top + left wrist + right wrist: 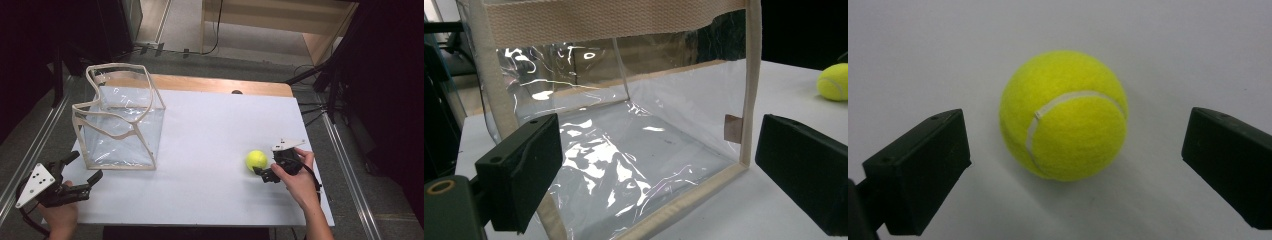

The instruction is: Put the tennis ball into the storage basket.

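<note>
A yellow tennis ball (256,160) (1064,115) rests on the white table (210,130), right of centre. My right gripper (266,169) (1075,170) stands open just to the ball's right, its jaws wide on either side of the ball without touching it. A clear plastic bag with cream webbing trim (121,117) (624,130) stands upright and open-topped at the table's left. My left gripper (84,166) (659,172) is open near the table's front left corner, facing the bag's near lower corner. The ball (833,81) also shows far right in the left gripper view.
The table's wooden back edge (220,84) runs behind the white top. Metal rails (35,145) flank the table on both sides. Cables (312,107) lie on the floor at the right. Open table surface lies between bag and ball.
</note>
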Available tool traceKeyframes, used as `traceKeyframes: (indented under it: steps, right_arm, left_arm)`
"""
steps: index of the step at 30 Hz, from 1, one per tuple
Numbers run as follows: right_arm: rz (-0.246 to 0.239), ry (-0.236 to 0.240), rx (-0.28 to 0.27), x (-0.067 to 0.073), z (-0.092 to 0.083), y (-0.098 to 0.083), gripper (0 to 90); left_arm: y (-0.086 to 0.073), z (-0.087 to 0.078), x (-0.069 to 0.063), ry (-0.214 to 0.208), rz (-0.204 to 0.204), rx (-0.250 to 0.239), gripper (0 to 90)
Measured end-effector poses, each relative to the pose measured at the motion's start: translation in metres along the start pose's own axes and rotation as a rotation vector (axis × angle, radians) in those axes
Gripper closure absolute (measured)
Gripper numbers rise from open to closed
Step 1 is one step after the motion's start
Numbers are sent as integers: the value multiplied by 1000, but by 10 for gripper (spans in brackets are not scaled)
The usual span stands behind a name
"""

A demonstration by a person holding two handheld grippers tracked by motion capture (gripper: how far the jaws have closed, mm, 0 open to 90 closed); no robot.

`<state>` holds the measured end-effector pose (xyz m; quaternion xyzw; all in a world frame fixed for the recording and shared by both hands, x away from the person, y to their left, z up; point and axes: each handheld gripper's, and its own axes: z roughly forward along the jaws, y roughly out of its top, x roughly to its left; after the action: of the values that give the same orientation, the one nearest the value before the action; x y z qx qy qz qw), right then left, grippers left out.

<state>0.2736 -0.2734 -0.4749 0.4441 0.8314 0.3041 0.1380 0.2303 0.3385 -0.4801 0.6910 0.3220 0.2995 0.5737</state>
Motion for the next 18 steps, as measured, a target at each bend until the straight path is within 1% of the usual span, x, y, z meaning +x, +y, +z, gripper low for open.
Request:
traceKeyframes:
  steps: [1, 2, 4, 5, 6, 7, 8, 9, 10, 11, 12, 13, 18]
  right_arm:
    - [-20, 13, 3, -1, 2, 1, 0]
    - [-17, 13, 20, 1, 4, 2, 0]
    - [-39, 23, 30, 2, 7, 3, 0]
    - [-39, 23, 30, 2, 7, 3, 0]
    - [-30, 26, 52, 3, 10, 4, 0]
    - [-30, 26, 52, 3, 10, 4, 0]
    - [-40, 27, 54, 3, 11, 4, 0]
    - [-31, 35, 66, 3, 12, 5, 0]
    - [-44, 26, 68, 3, 15, 6, 0]
    - [-48, 30, 75, 3, 16, 6, 0]
    - [-48, 30, 75, 3, 16, 6, 0]
    - [-39, 19, 79, 4, 17, 7, 0]
    - [-44, 15, 82, 3, 19, 10, 5]
  left_arm:
    - [0, 0, 0, 1, 0, 0, 53]
    - [0, 0, 0, 0, 0, 0, 53]
    - [0, 0, 0, 0, 0, 0, 53]
    - [0, 0, 0, 0, 0, 0, 53]
    - [0, 0, 0, 0, 0, 0, 53]
    - [0, 0, 0, 0, 0, 0, 53]
    - [0, 0, 0, 0, 0, -1, 53]
    - [0, 0, 0, 0, -1, -1, 53]
    - [0, 0, 0, 0, -1, -1, 53]
    - [0, 0, 0, 0, -1, -1, 53]
    - [0, 0, 0, 0, -1, -1, 53]
    - [0, 0, 0, 0, -1, -1, 53]
    - [0, 0, 0, 0, -2, -3, 53]
